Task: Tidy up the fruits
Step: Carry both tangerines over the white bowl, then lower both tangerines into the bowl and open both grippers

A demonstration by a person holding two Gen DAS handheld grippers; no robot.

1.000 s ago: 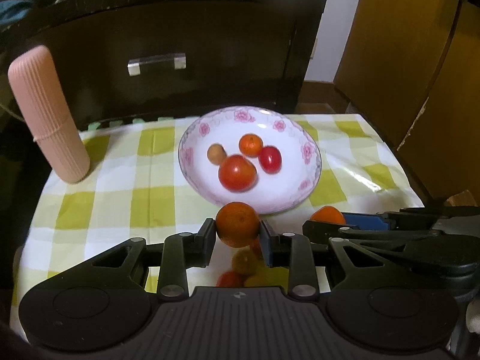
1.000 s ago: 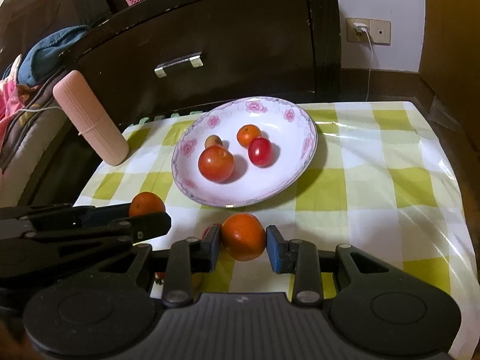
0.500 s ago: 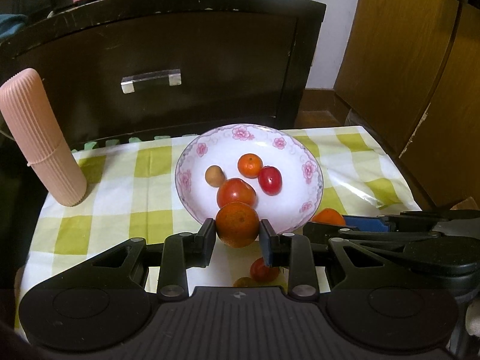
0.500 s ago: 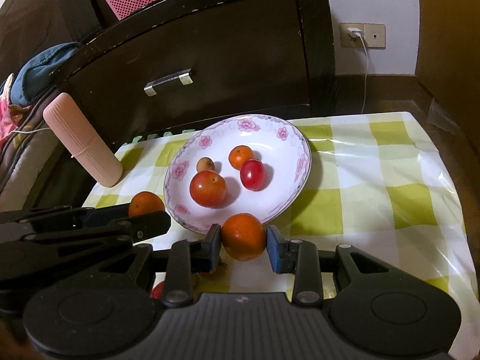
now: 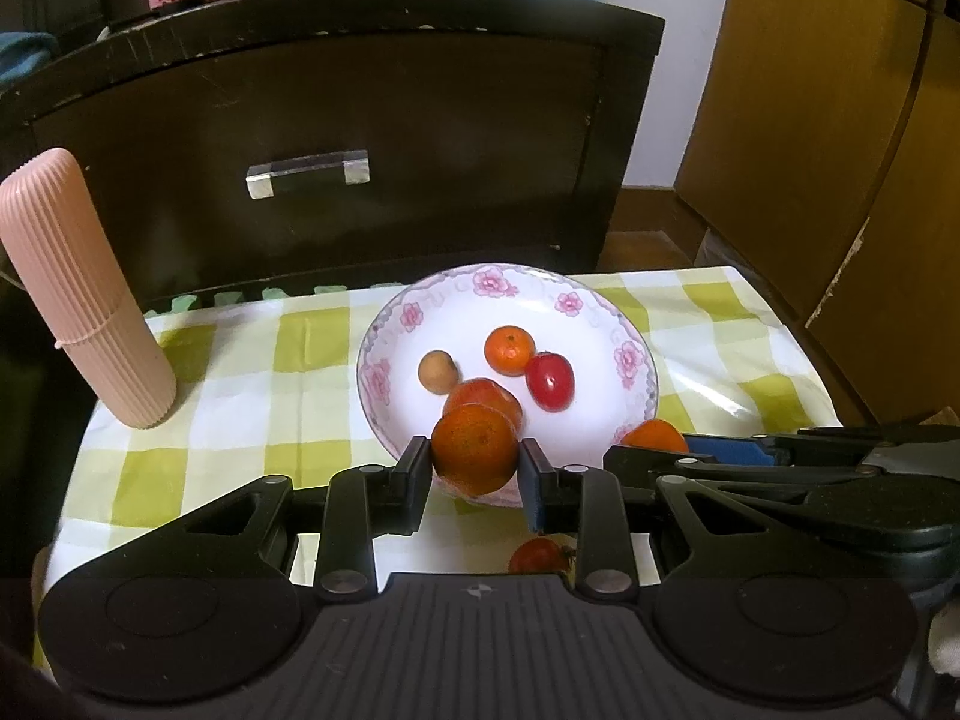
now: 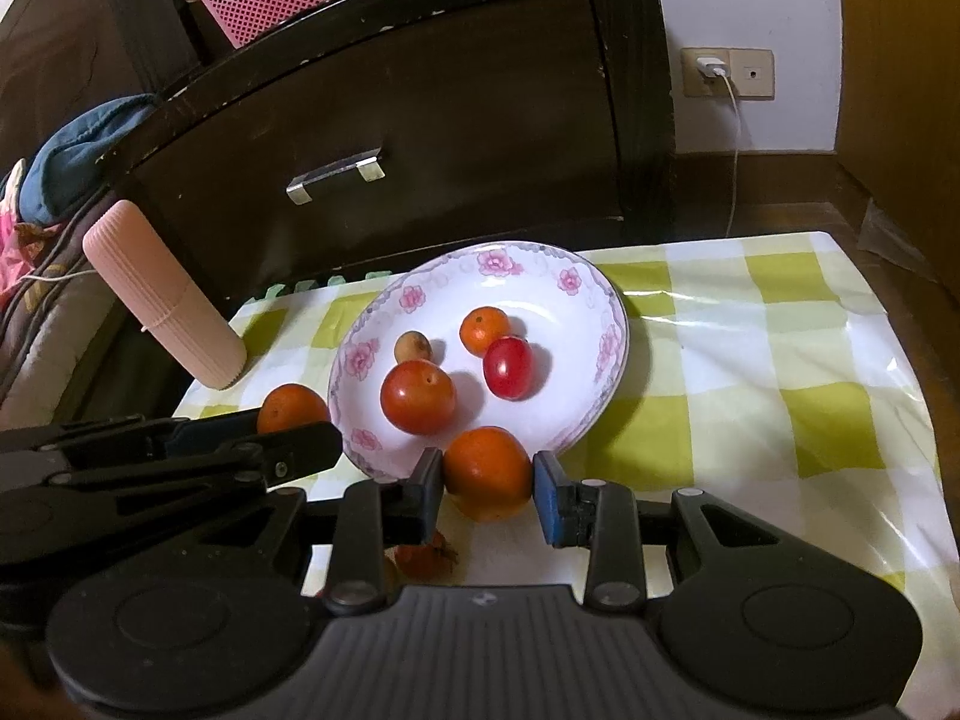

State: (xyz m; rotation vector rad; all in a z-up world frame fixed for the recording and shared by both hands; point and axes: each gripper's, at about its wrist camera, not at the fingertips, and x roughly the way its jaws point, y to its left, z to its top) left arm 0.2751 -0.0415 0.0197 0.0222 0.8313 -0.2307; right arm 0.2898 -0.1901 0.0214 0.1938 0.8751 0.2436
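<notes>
A dimpled round orange [image 5: 475, 449] is pinched by the left gripper [image 5: 475, 471], another orange [image 6: 488, 471] by the right gripper [image 6: 489, 495]; a glossy floral plate's [image 5: 630, 324] near rim is hidden.

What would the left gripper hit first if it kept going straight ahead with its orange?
Likely the large red fruit in the floral plate, directly beyond the orange held by the left gripper; depth is unclear.

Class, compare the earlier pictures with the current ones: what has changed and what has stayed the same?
Both claws, left claw and right claw, each carried an orange closer to the plate, now over its near rim. Grips unchanged; the four fruits in the plate stayed put.
</notes>
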